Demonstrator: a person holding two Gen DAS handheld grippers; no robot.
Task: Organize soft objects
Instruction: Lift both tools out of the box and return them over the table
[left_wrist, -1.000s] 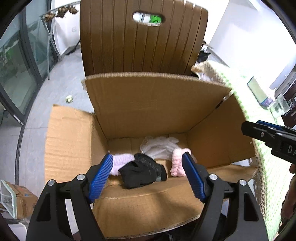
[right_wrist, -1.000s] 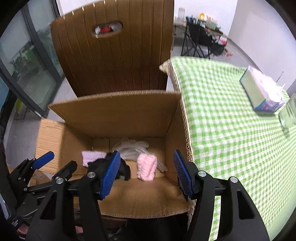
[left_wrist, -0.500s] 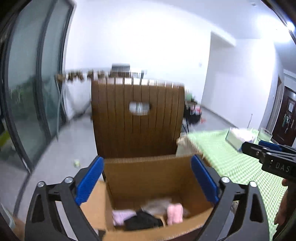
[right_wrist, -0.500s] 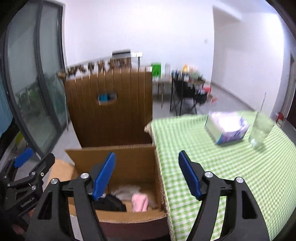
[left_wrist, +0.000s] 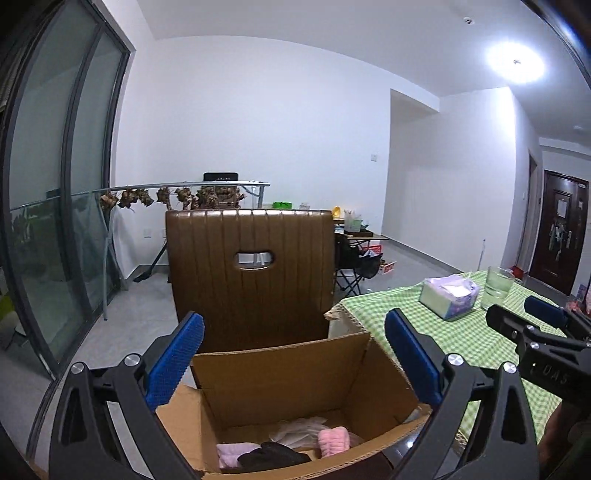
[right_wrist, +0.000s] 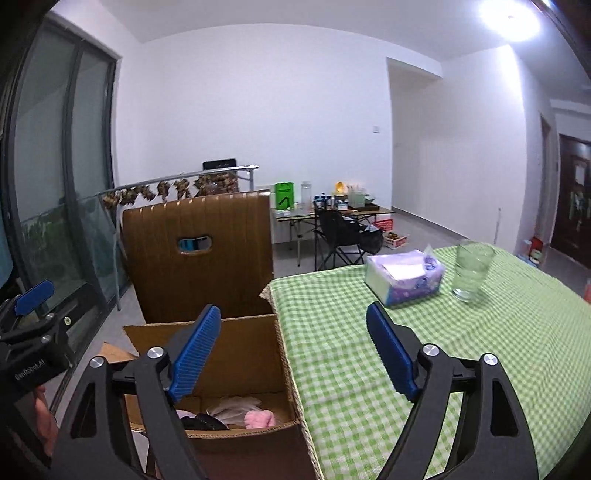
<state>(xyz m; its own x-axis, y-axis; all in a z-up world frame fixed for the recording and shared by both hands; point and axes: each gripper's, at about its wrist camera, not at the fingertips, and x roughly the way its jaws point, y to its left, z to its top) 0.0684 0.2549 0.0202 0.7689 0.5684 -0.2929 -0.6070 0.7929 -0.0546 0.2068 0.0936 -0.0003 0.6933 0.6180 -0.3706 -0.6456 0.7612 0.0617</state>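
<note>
Two grippers: left gripper (left_wrist: 293, 363) wide, empty; right gripper (right_wrist: 293, 356) opening, empty.
Box (left_wrist: 280, 373): held pink (left_wrist: 333, 441), black (left_wrist: 273, 458) soft things.

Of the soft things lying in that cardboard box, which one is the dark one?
The black bundle of fabric, at the front of the box between the pale lilac cloth and the fluffy pink roll. The others are light-coloured.
</note>
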